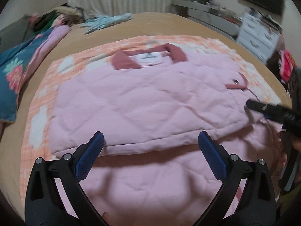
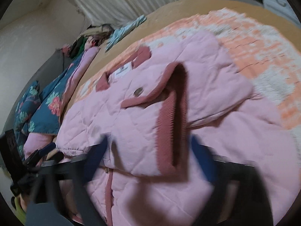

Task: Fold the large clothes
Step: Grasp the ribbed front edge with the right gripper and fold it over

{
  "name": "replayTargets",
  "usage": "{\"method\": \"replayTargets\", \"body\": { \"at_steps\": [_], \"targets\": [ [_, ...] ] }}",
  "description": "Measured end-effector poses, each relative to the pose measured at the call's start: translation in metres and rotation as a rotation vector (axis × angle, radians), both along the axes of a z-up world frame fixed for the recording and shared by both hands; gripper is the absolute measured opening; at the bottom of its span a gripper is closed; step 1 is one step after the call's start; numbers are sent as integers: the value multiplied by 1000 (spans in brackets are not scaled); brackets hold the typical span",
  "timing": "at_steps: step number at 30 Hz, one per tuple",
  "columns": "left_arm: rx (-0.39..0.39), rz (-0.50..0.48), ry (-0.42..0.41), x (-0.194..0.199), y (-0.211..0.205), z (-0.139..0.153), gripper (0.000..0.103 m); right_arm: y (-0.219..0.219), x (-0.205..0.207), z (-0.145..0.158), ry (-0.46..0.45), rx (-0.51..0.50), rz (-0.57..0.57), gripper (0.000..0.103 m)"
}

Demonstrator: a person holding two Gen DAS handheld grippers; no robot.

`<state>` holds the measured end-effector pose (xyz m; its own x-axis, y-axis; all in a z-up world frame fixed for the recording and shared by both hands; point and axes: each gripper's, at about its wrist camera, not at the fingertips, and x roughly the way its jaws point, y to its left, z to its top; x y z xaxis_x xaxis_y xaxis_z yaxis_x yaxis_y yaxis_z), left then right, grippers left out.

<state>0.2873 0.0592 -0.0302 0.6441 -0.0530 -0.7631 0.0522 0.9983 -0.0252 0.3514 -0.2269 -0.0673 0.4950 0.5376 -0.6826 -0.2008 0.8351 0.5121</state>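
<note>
A pink quilted jacket (image 1: 143,98) with a dark pink collar (image 1: 148,56) lies partly folded on an orange and white blanket (image 1: 43,101). My left gripper (image 1: 150,141) is open and empty, hovering above the jacket's folded near edge. My right gripper (image 1: 250,103) reaches in from the right at the jacket's side. In the right wrist view the jacket (image 2: 150,113) fills the frame and a dark pink ribbed sleeve cuff (image 2: 173,116) lies between my right gripper's (image 2: 148,150) wide-apart, blurred fingers.
The blanket lies on a tan bed (image 1: 150,24). A blue floral quilt (image 1: 17,71) and a clothes pile (image 1: 56,17) lie at the left, a light blue garment (image 1: 107,20) at the back. White drawers (image 1: 257,33) stand at the right.
</note>
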Motion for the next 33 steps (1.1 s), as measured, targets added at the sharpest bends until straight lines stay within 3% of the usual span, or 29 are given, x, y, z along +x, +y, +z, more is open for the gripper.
{"method": "replayTargets", "body": {
  "at_steps": [2,3,5,9,12,17,25,33],
  "targets": [
    [-21,35,-2,-1,15,1,94,11,1,4,-29,-57,25,36],
    [-33,53,-3,-1,22,2,94,25,-2,14,-95,-143,62,30],
    [-50,87,-8,-2,34,3,94,48,-6,36,-215,-252,124,27],
    [-87,139,-10,2,49,7,94,77,-12,87,-423,-285,217,23],
    [-102,162,-21,8,58,14,94,78,-12,114,-549,-320,207,23],
    [-92,169,-34,18,58,21,94,58,13,94,-485,-357,158,23],
    [-82,143,-23,32,44,19,94,49,13,53,-383,-364,126,25],
    [-69,134,-20,35,37,18,94,44,12,41,-323,-359,117,32]
  ]
}}
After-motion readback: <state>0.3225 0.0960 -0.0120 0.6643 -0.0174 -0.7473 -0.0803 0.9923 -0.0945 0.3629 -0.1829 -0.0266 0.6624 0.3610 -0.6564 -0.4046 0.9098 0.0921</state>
